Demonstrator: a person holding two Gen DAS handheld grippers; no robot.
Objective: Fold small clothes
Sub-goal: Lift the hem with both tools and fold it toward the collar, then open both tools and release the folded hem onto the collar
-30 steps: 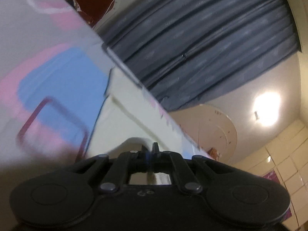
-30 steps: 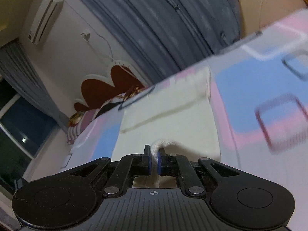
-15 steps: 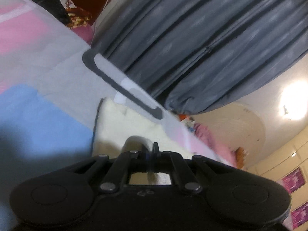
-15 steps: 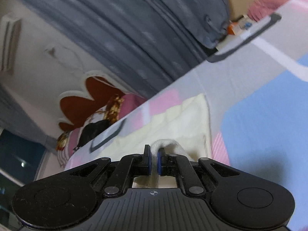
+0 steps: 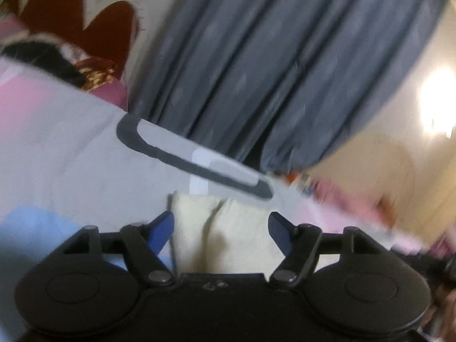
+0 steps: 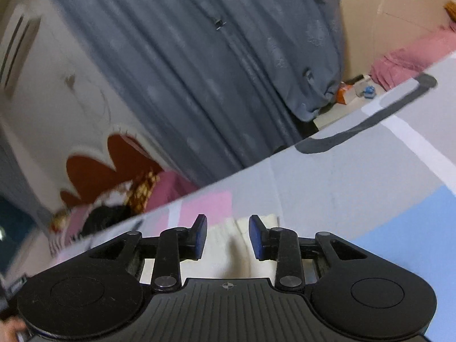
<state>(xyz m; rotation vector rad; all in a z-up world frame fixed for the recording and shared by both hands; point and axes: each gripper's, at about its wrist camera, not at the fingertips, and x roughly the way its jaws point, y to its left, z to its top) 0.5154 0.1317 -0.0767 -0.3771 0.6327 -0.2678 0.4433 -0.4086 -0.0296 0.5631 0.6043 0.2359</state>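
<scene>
A small cream garment lies on the patterned bed sheet, its far edge just ahead of both grippers. My left gripper hovers low over it with its jaws opening wide; the cloth lies beneath and between the blue pads but they do not press it. In the right wrist view the same cream garment shows between the fingers of my right gripper, whose jaws are also opening and stand apart from the fabric. Most of the garment is hidden under the gripper bodies.
The bed sheet has grey, pink and blue patches and ends at a far edge. Beyond it hangs a grey curtain. A red scalloped headboard and pillows stand at one side. Small items sit on the floor.
Both grippers carried the pinched cream fabric across the bed toward its far edge, lowered it, and then let go: the left and right jaws went from shut on cloth to apart.
</scene>
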